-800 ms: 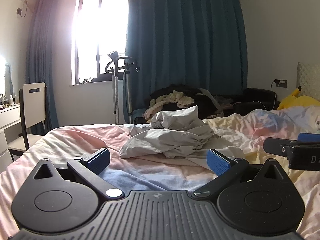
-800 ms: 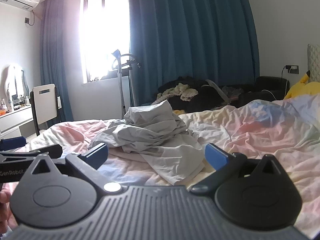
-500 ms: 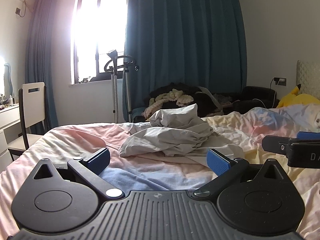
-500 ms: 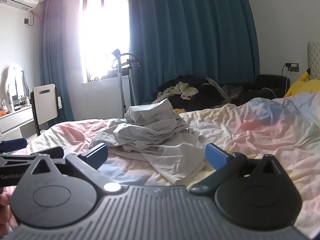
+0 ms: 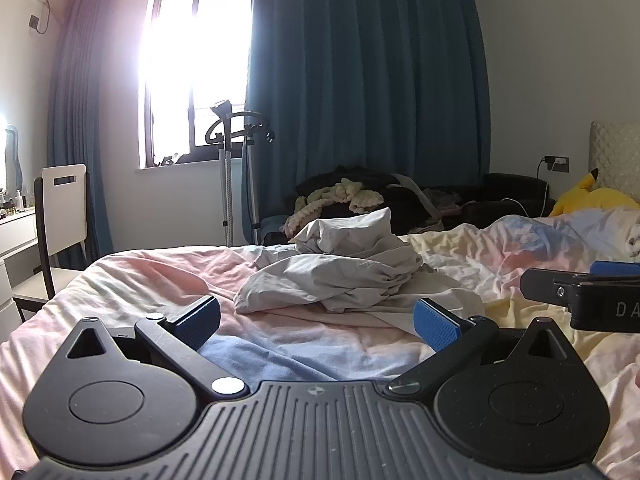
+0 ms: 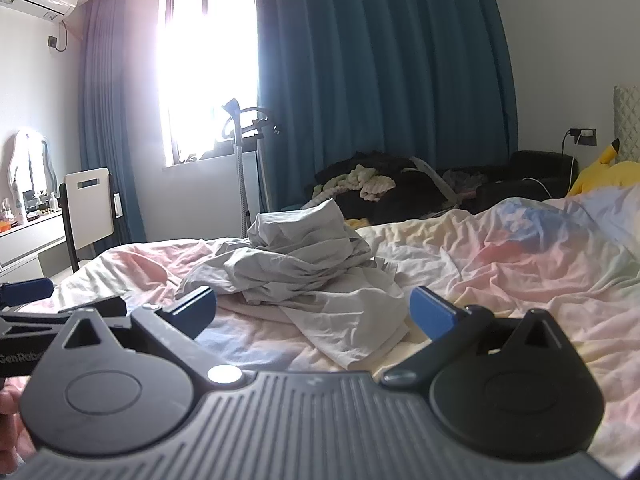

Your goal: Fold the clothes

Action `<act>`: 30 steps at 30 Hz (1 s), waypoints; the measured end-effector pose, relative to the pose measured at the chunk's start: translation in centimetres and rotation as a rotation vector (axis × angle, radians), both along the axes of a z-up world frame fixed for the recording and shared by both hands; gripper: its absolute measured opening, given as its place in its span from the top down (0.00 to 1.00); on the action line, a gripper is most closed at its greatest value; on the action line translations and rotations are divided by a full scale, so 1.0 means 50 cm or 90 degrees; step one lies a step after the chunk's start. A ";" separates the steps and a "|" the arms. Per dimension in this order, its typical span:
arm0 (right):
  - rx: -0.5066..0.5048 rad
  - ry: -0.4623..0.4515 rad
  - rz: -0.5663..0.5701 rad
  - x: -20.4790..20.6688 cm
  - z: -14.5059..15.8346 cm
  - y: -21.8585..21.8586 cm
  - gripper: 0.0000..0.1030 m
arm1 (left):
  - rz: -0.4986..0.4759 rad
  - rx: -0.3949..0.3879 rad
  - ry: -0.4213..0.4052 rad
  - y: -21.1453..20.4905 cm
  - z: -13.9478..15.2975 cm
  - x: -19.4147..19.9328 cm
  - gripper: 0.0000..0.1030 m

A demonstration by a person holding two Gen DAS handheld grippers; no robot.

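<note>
In the left wrist view, the left gripper (image 5: 316, 320) is seen at the bottom of the frame with its blue-padded fingers (image 5: 434, 322) spread as wide as they go; nothing is held between them, and only the pastel bed sheet (image 5: 132, 284) is seen in the gap. The crumpled grey garment (image 5: 340, 272) is heaped at the centre of the frame, beyond the fingertips and untouched. At the right edge the right gripper (image 5: 580, 288) is partly seen. In the right wrist view, the right gripper's fingers (image 6: 432, 312) are likewise fully parted and empty, and a flap of the garment (image 6: 352, 328) is seen low between them, without contact.
</note>
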State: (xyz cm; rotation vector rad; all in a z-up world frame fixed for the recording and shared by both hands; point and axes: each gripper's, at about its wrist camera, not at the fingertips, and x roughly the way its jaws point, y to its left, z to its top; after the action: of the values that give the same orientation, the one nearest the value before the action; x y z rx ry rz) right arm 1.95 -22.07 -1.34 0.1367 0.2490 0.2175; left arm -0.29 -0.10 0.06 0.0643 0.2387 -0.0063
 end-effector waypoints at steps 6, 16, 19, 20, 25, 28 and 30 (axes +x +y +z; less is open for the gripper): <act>0.005 0.011 -0.001 0.003 -0.002 -0.004 0.00 | -0.005 0.005 -0.002 0.000 -0.001 -0.003 0.00; 0.010 -0.001 0.000 0.001 -0.005 -0.006 0.00 | -0.009 -0.013 -0.002 -0.001 0.002 -0.002 0.00; 0.011 0.001 -0.013 0.002 -0.014 -0.014 0.00 | -0.002 -0.012 -0.001 -0.002 -0.001 -0.002 0.00; 0.015 0.008 -0.014 0.005 -0.016 -0.020 0.00 | -0.003 -0.016 0.002 0.001 -0.003 -0.006 0.00; 0.031 0.009 -0.014 0.003 -0.008 -0.043 0.00 | -0.031 -0.021 0.001 0.002 -0.009 -0.017 0.00; 0.058 0.012 -0.008 0.001 -0.003 -0.058 0.00 | -0.034 -0.004 0.000 -0.001 -0.023 -0.017 0.00; 0.058 0.005 0.011 -0.001 -0.003 -0.060 0.00 | -0.037 -0.015 -0.006 0.004 -0.027 -0.018 0.00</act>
State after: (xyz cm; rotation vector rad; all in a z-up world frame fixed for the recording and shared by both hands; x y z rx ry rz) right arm 1.89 -25.05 -1.49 0.2264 0.2488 0.2451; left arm -1.20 0.10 -1.30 0.0479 0.2267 -0.0666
